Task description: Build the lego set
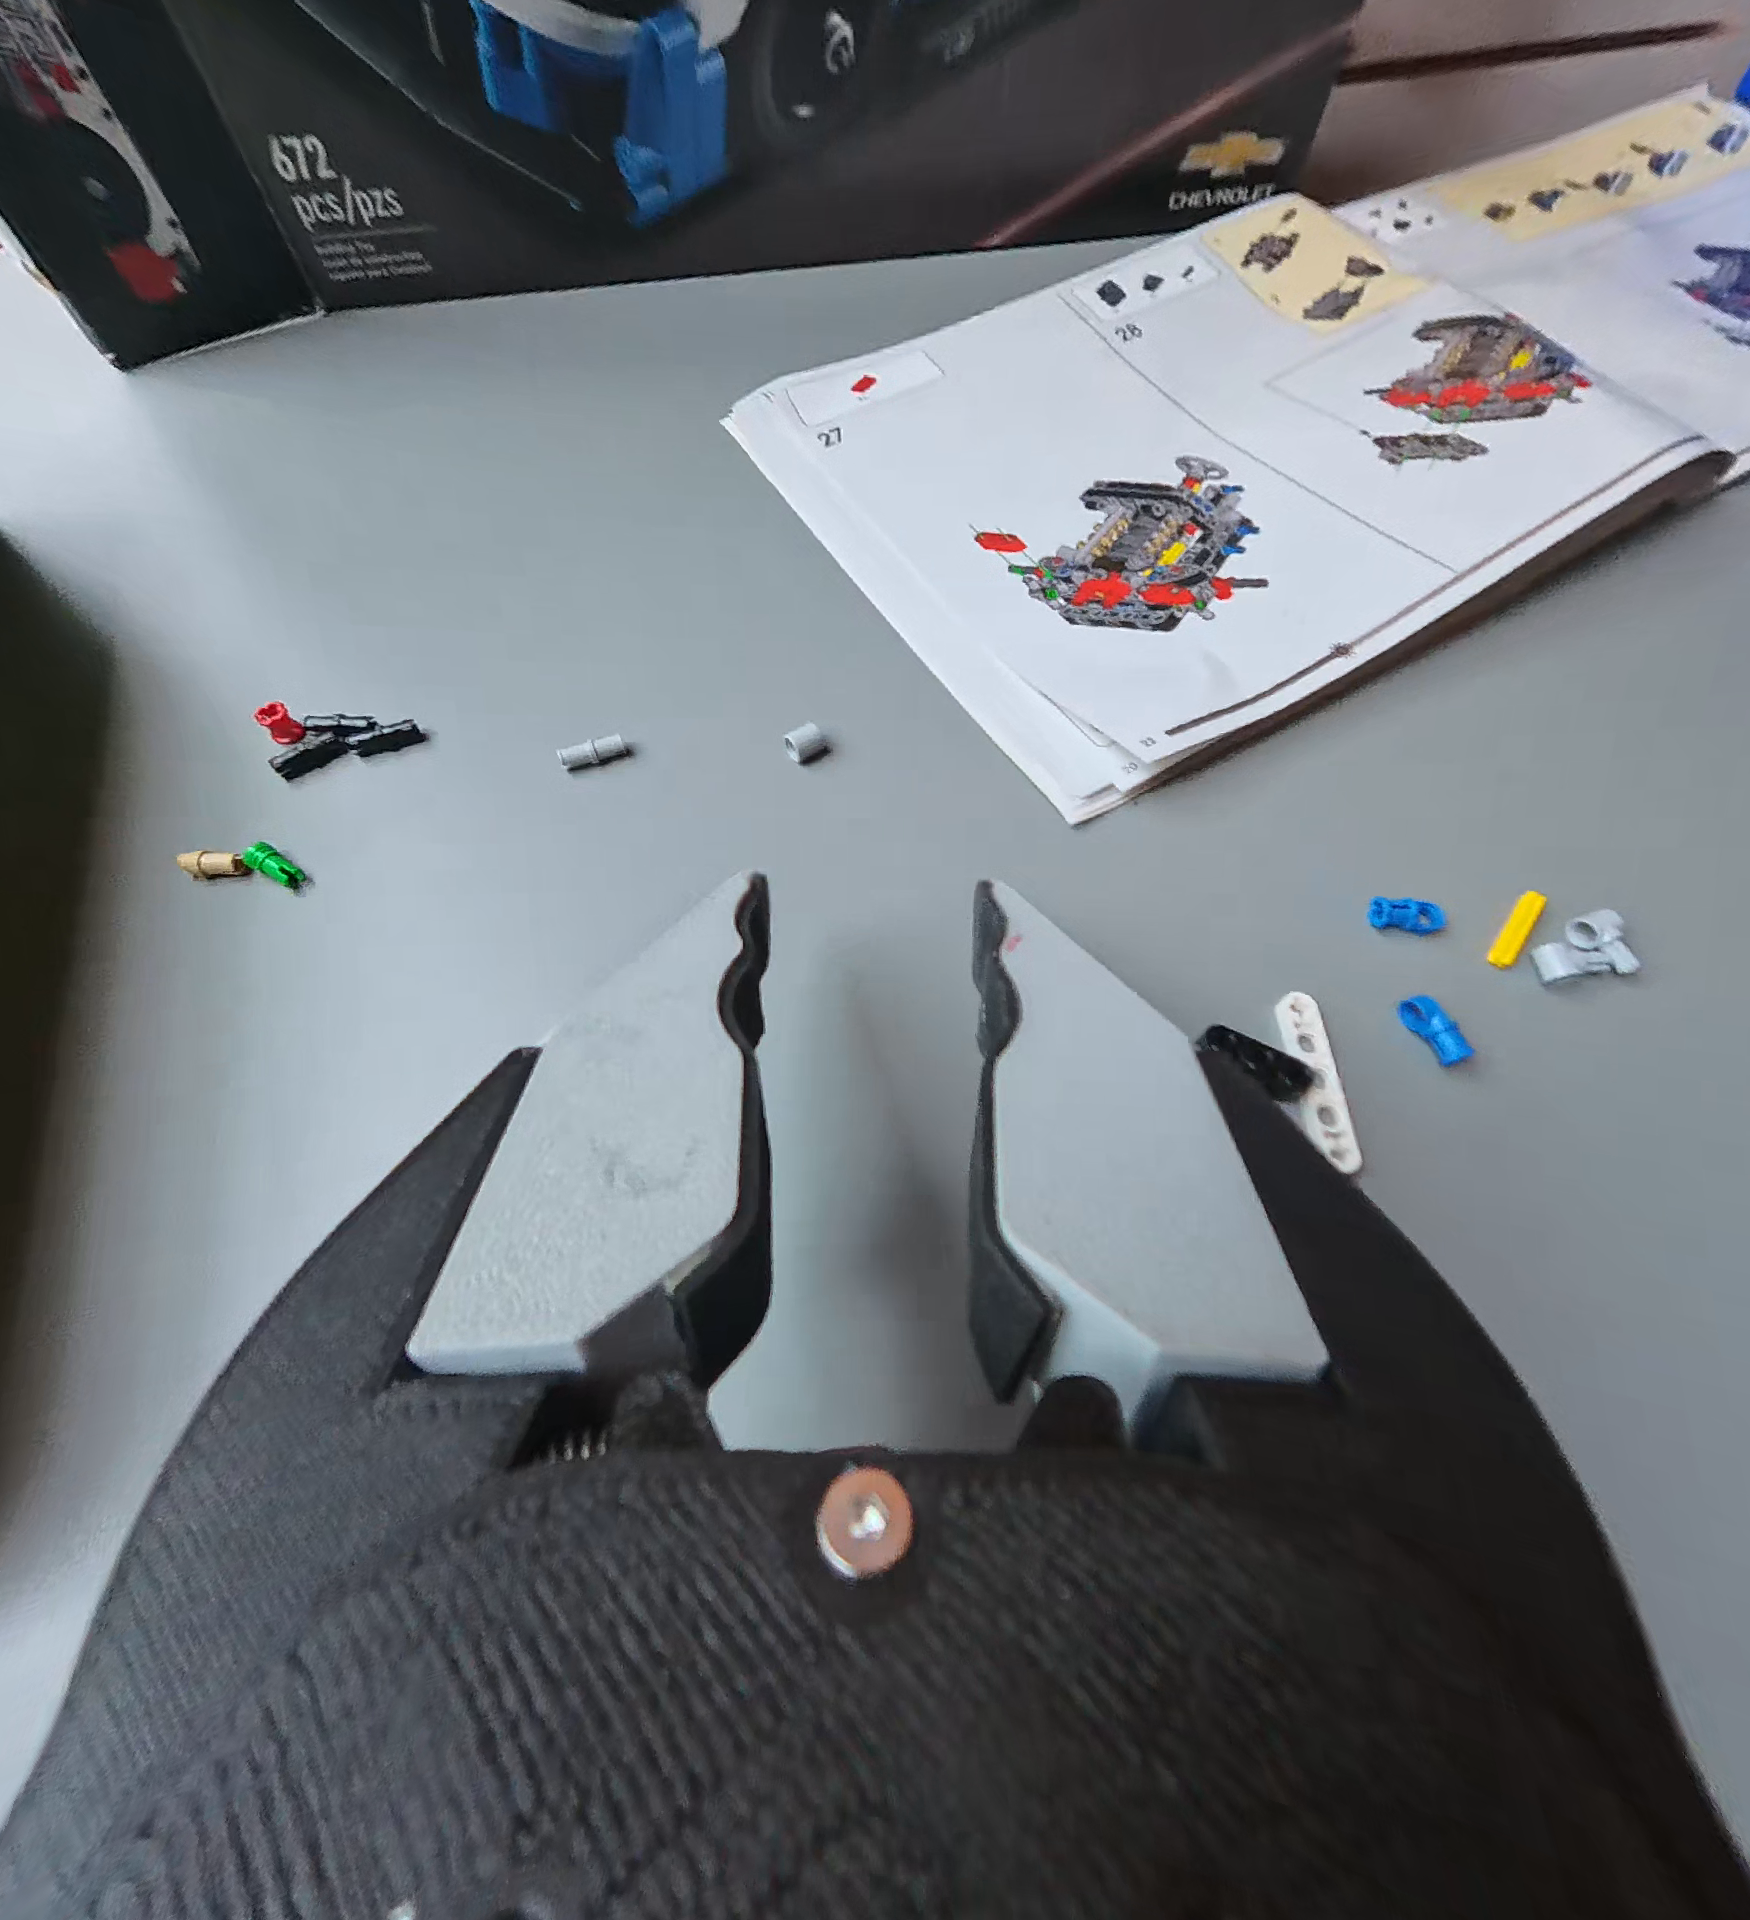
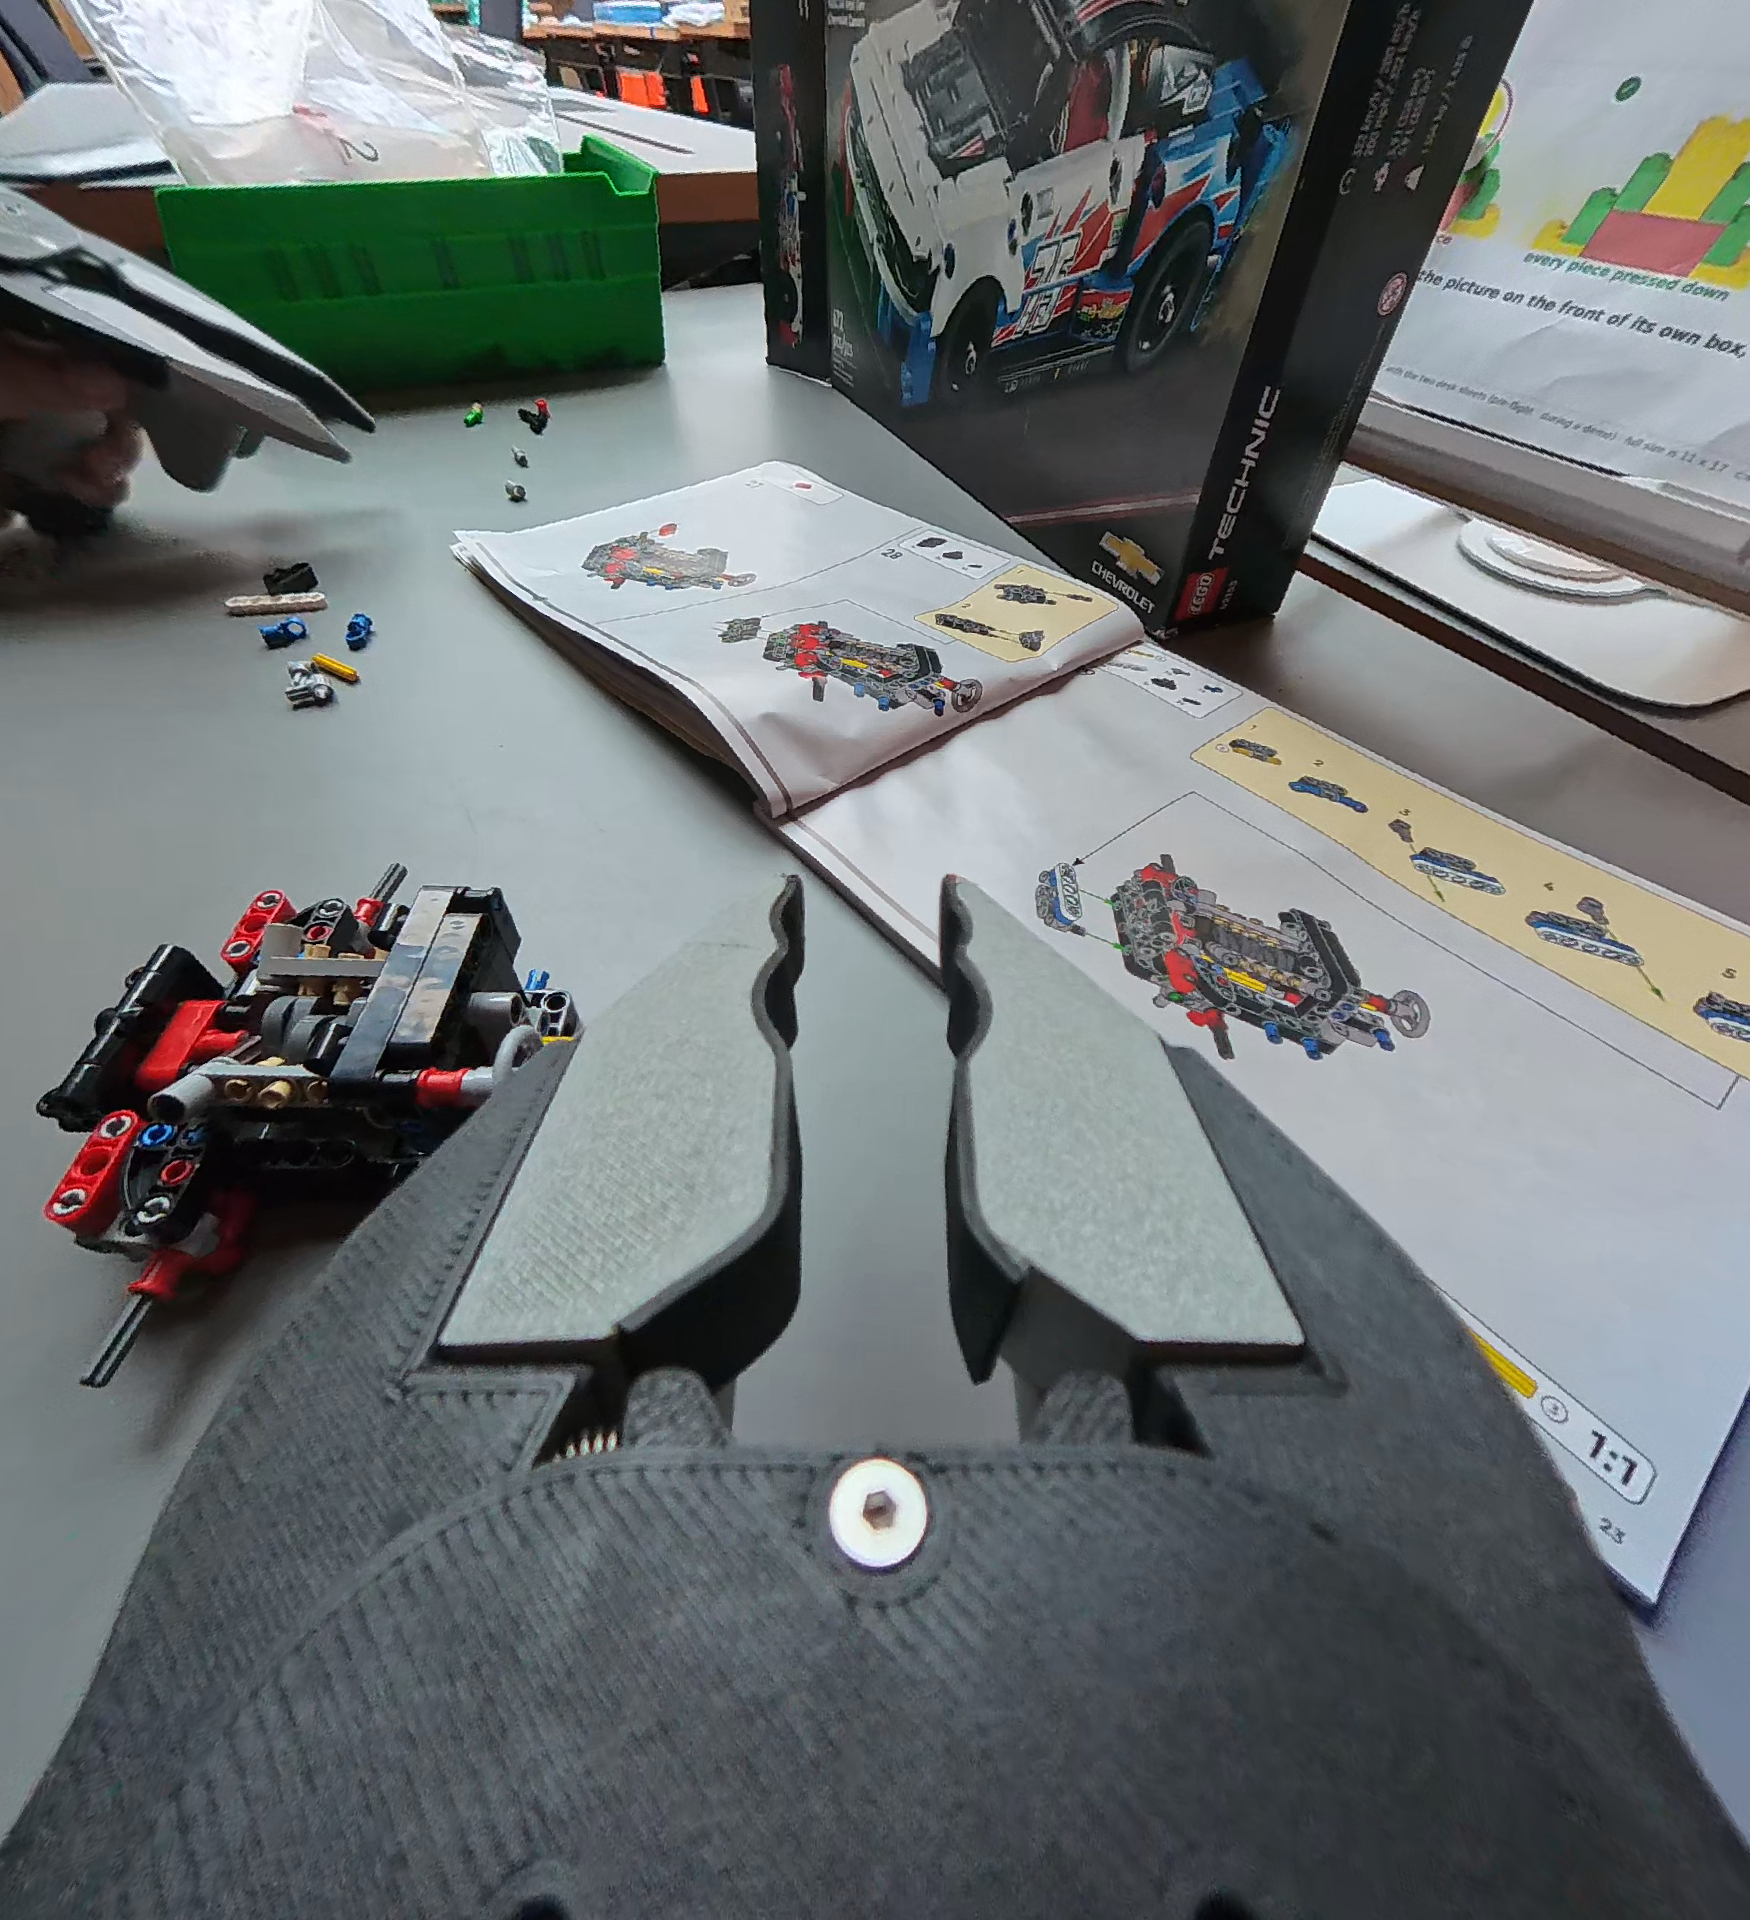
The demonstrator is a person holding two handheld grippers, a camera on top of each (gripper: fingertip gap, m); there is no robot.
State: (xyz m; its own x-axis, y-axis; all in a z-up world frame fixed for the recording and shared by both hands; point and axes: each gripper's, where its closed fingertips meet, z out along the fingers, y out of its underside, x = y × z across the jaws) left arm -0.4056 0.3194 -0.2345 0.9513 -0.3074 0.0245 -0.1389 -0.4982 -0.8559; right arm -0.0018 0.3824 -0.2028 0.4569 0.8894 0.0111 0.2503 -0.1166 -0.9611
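My left gripper [image 1: 871, 904] is open and empty above the grey table, with loose pieces around it: a grey pin [image 1: 593, 750], a grey bush [image 1: 805, 742], a red and black cluster [image 1: 336, 730], a tan and green pair [image 1: 242, 864], blue connectors [image 1: 1406, 914], a yellow axle [image 1: 1516, 928] and a white beam [image 1: 1320, 1075]. My right gripper [image 2: 871, 904] is open and empty, just right of the half-built black, red and grey model [image 2: 299, 1049]. The left gripper [image 2: 258, 416] also shows far left in the right wrist view, held by a hand.
The open instruction booklet [image 1: 1214, 499] lies right of centre, also in the right wrist view [image 2: 1266, 935]. The black set box [image 2: 1058, 260] stands behind it. A green bin [image 2: 414, 270] holding a plastic bag sits at the back left. A printed sheet on a stand [image 2: 1629, 260] is at the far right. Left tips to right tips: about 40 centimeters. The grey bush [image 1: 805, 742] is about 6 centimeters from my left fingertips and 40 centimeters from my right.
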